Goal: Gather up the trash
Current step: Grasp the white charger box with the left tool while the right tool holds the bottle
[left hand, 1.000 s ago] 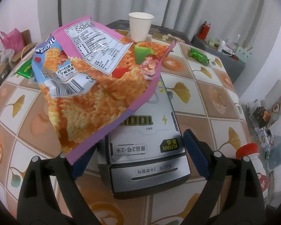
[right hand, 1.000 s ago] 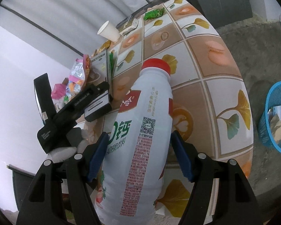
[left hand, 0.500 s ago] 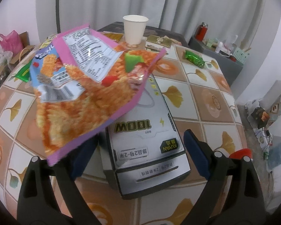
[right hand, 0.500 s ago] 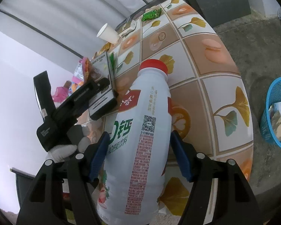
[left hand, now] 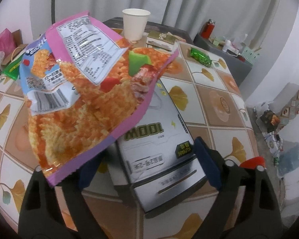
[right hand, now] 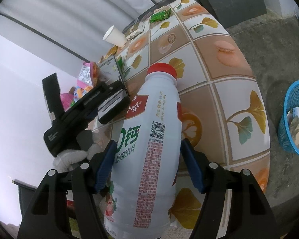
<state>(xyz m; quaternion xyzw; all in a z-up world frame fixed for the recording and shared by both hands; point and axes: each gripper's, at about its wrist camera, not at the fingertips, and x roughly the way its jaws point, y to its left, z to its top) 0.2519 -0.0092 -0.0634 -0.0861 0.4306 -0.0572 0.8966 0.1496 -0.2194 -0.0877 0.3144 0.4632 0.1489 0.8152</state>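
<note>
both claws are full, left gripper (left hand: 147, 161) clamped on the grey box (left hand: 159, 145) under a loose snack bag (left hand: 89, 91), right gripper (right hand: 147, 165) squeezing the white bottle (right hand: 149, 149) above the table's near edge (right hand: 265, 139), so that bag may slide off.

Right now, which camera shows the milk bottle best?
The right wrist view: the bottle fills the middle, label and red cap plain, between the right gripper's fingers. The left wrist view shows only its red cap, past a finger.
</note>
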